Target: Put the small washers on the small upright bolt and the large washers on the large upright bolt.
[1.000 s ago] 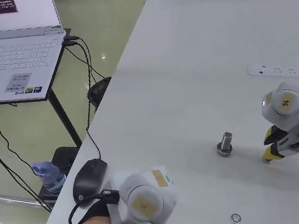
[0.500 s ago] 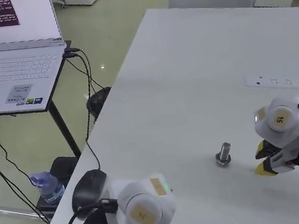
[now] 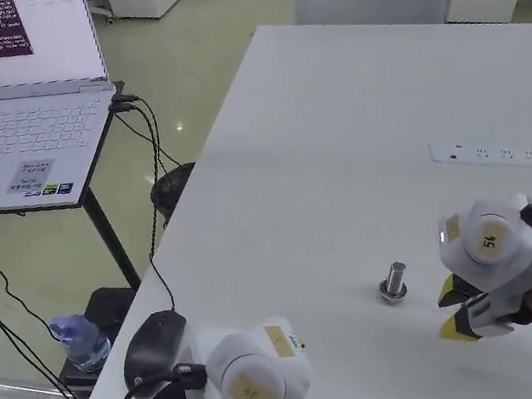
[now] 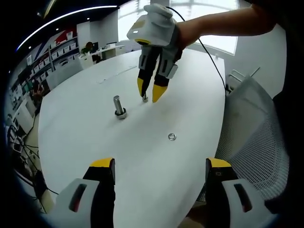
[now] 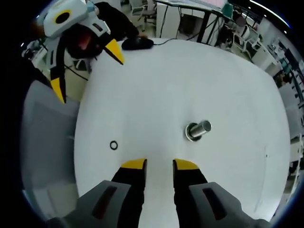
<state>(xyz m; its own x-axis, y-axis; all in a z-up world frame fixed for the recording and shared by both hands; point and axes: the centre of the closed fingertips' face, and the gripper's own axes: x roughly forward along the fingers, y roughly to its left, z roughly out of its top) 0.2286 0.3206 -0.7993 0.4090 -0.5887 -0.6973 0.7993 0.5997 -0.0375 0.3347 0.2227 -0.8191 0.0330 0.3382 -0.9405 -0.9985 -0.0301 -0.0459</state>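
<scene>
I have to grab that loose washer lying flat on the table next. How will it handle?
Probably fiddly: the washer lies flat on the smooth white table, so jaws may push it along rather than catch it. It looks like a thin metal ring, so likely stiff and light. Tipped on edge, it could roll.

Your laptop [image 3: 9, 109] sits open left of the table [image 3: 336, 128]; mouse [image 3: 153, 345] at its near corner; power strip [image 3: 502, 154] far right.

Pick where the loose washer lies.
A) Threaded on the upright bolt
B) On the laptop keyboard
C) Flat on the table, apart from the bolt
C: the washer lies flat on the white table, clear of the upright bolt.
</scene>
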